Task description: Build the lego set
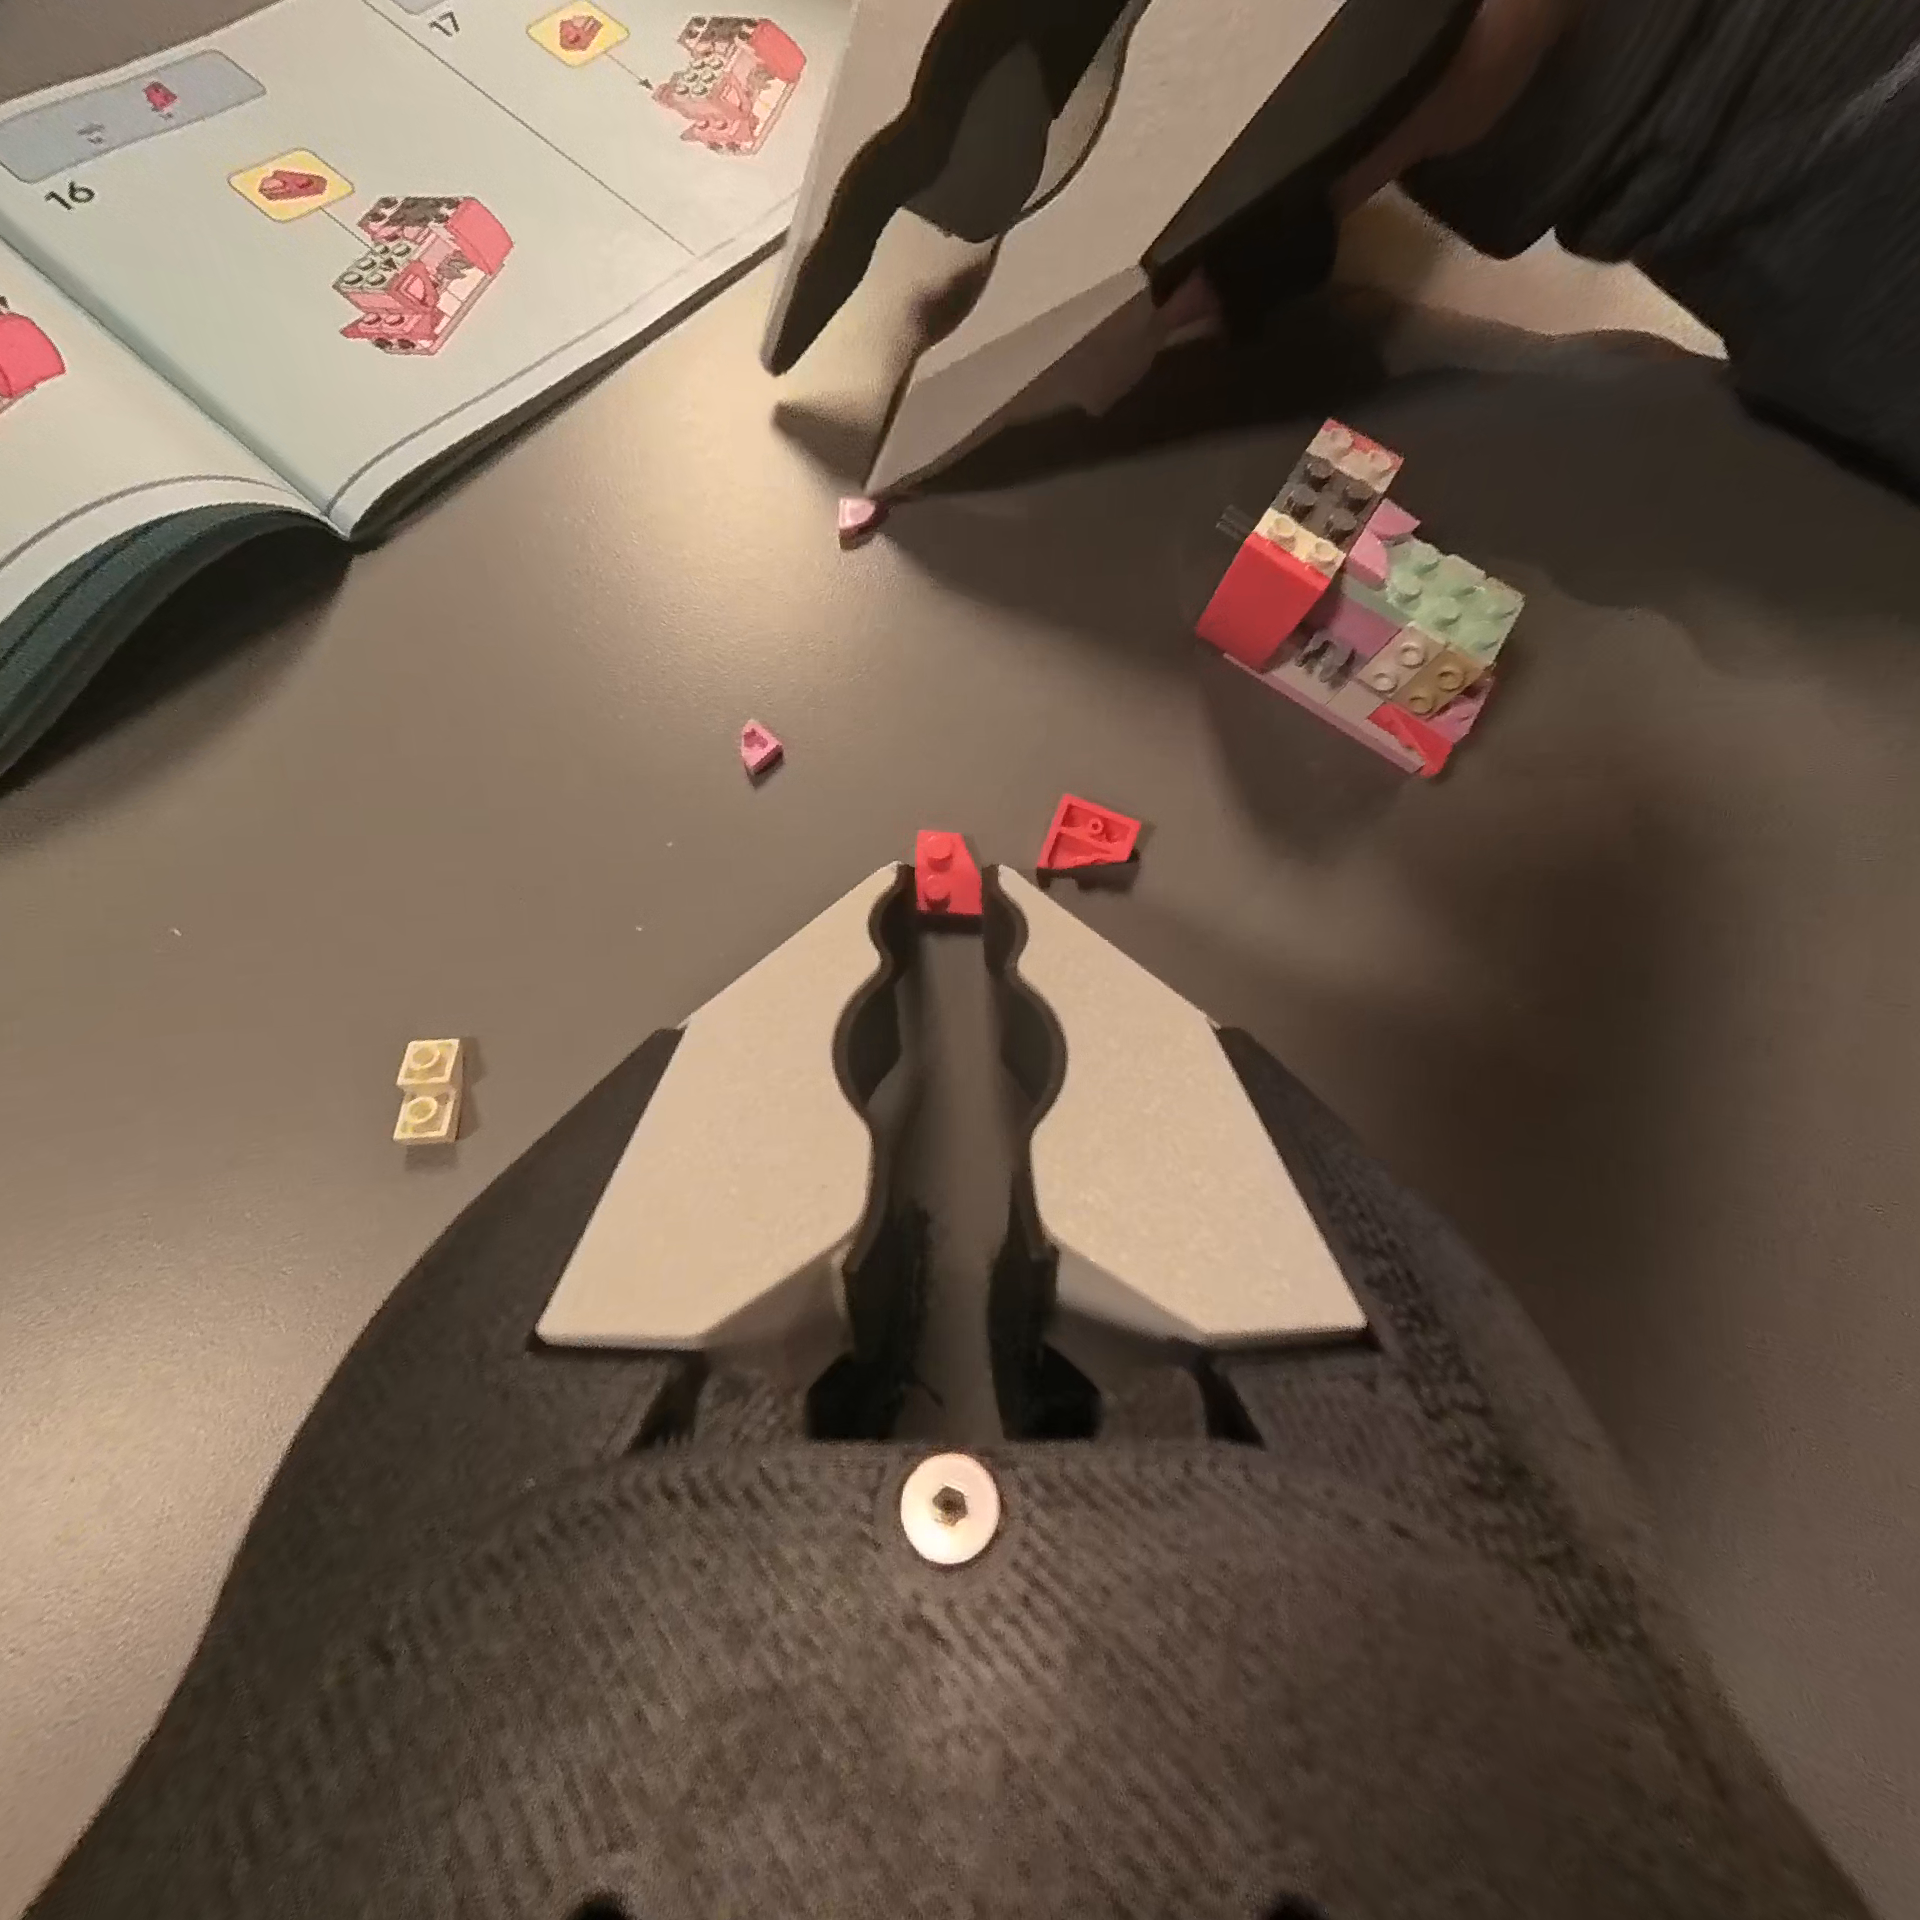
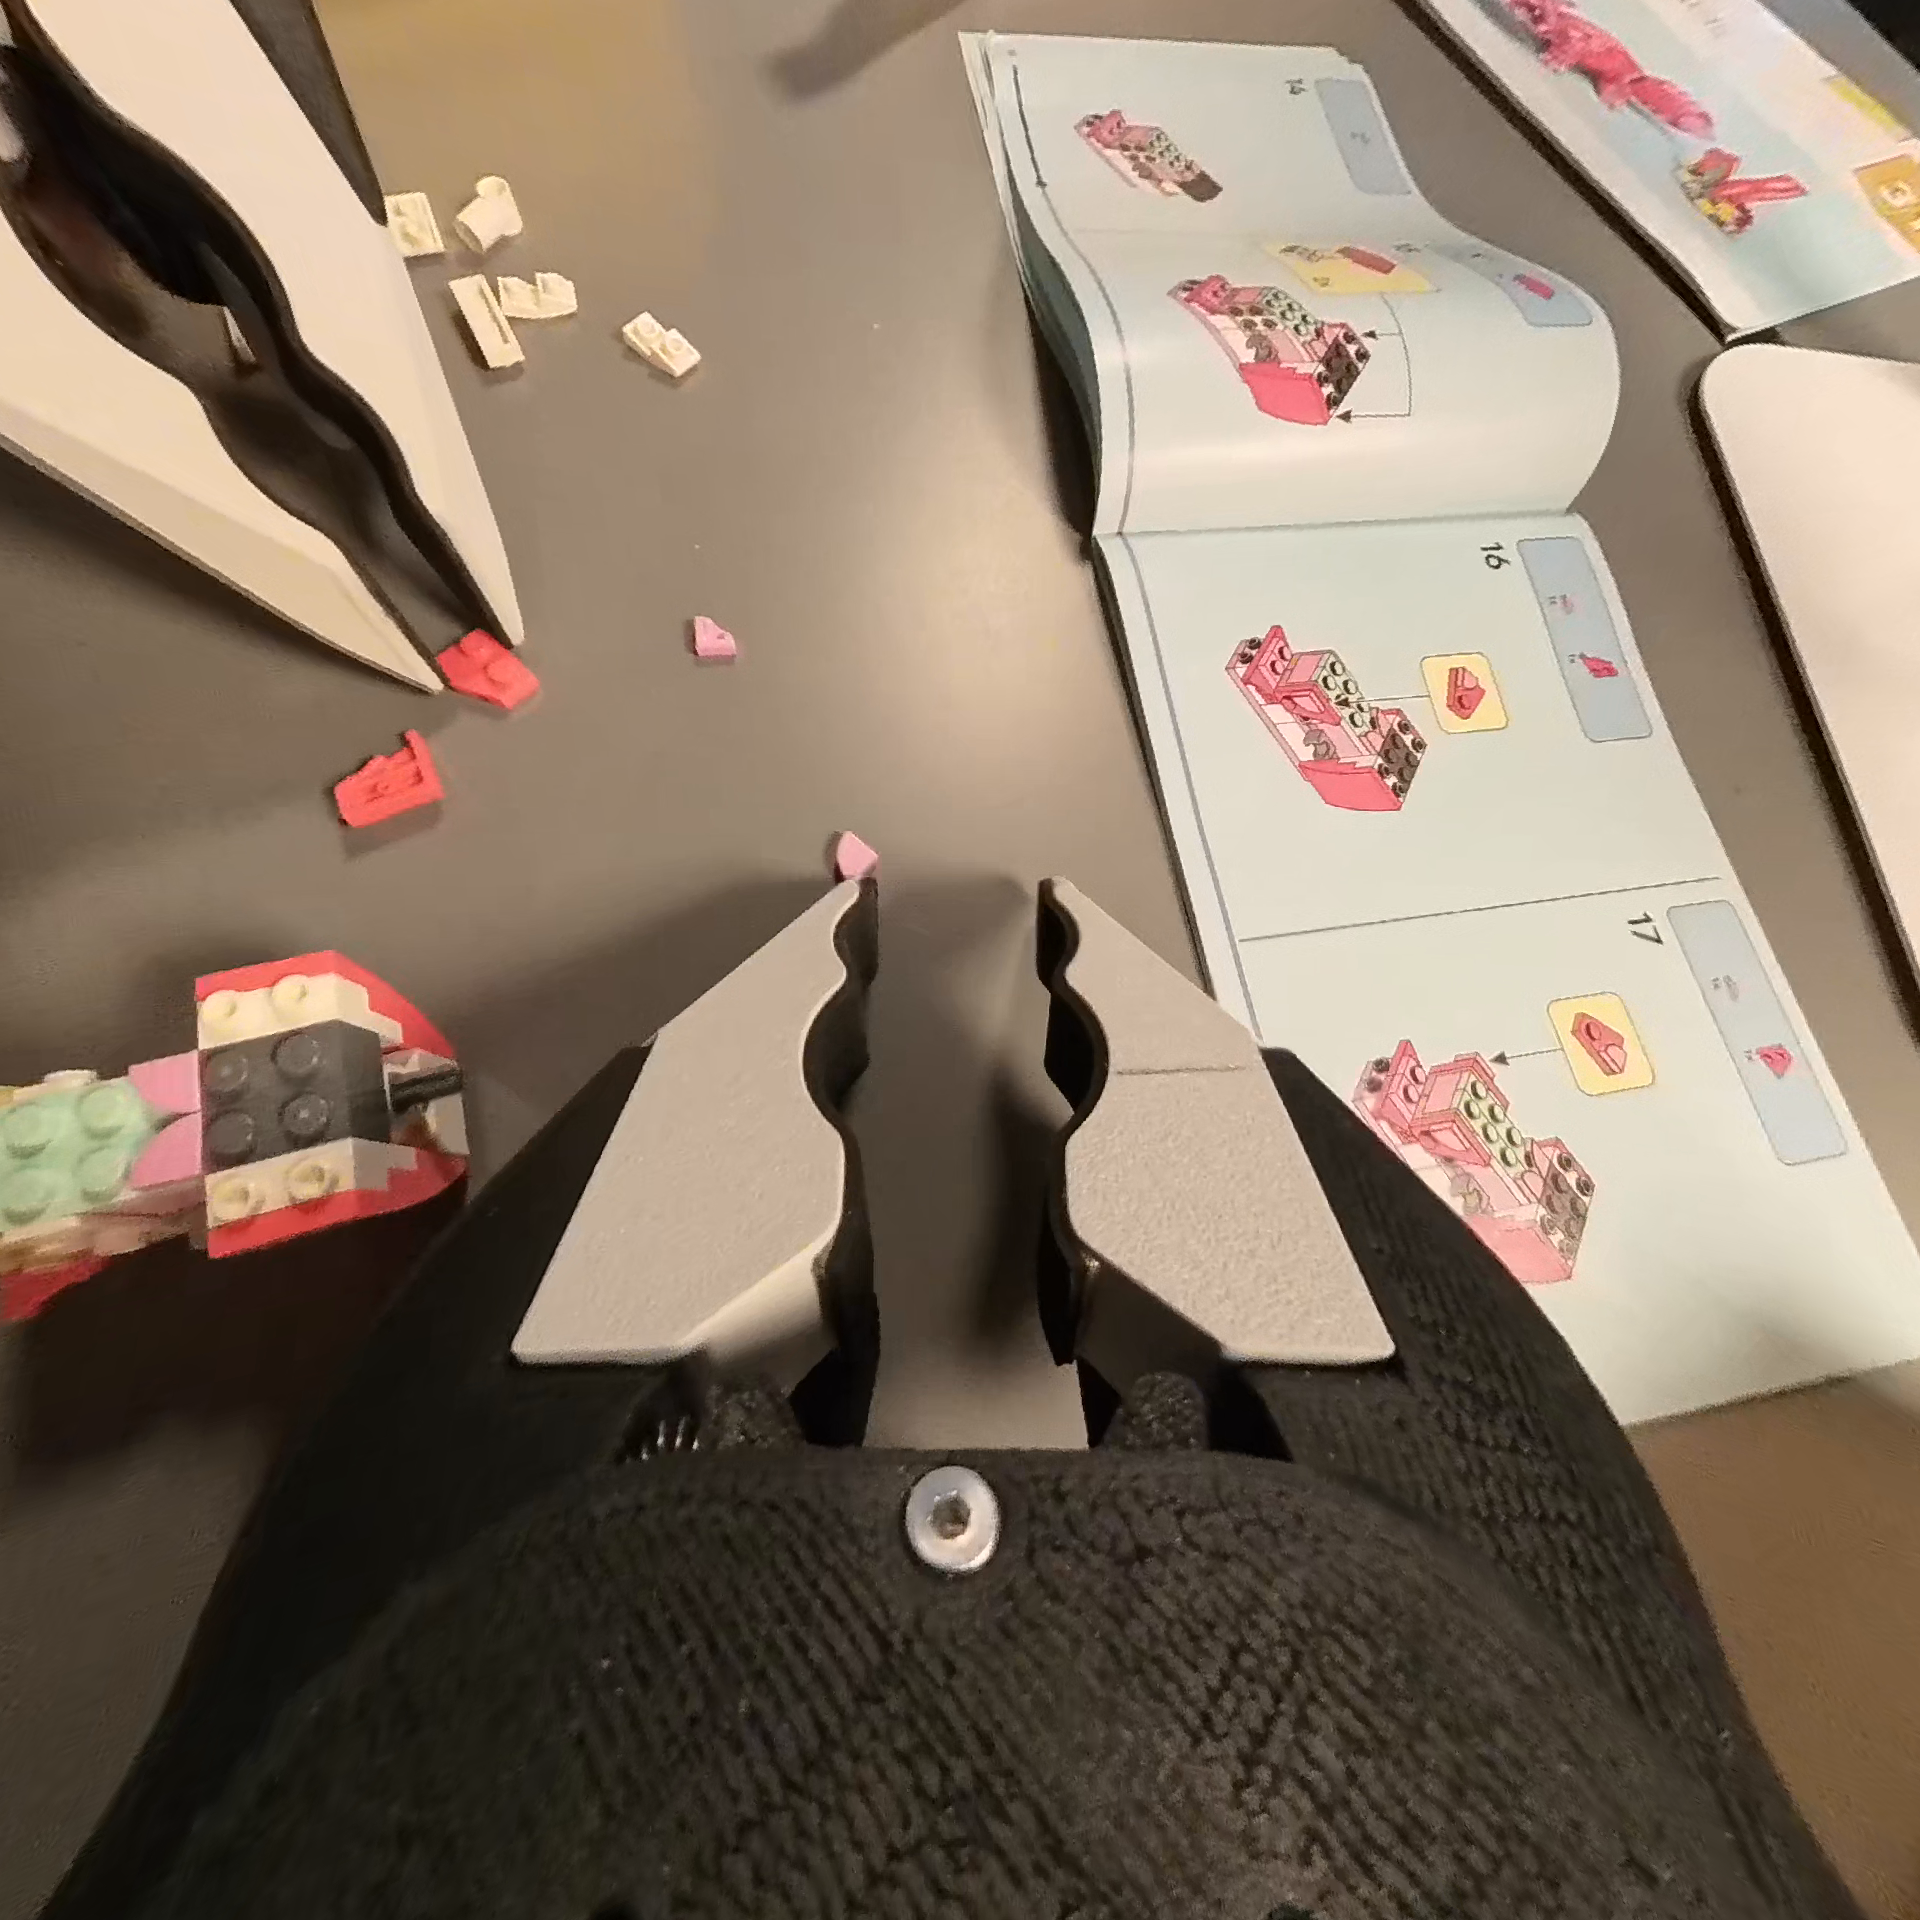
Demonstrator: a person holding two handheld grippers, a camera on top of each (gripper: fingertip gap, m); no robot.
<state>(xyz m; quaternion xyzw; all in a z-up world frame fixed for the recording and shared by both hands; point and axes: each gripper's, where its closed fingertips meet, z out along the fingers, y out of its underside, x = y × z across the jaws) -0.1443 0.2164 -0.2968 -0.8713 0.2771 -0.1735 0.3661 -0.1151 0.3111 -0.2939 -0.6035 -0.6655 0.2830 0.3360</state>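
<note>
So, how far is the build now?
A partly built model stands on the table. The left tool grips a red brick. The right tool is open, touching a pink piece. Loose red, pink and cream pieces remain.

An open instruction booklet [image 2: 1351, 644] lies on the grey worktop [image 2: 831, 468], a second printed sheet [image 2: 1662, 156] beyond it and a white board [image 2: 1829, 540] beside it. Cream bricks [image 2: 499, 281] lie scattered; two tan plates [image 1: 428, 1091] touch
</note>
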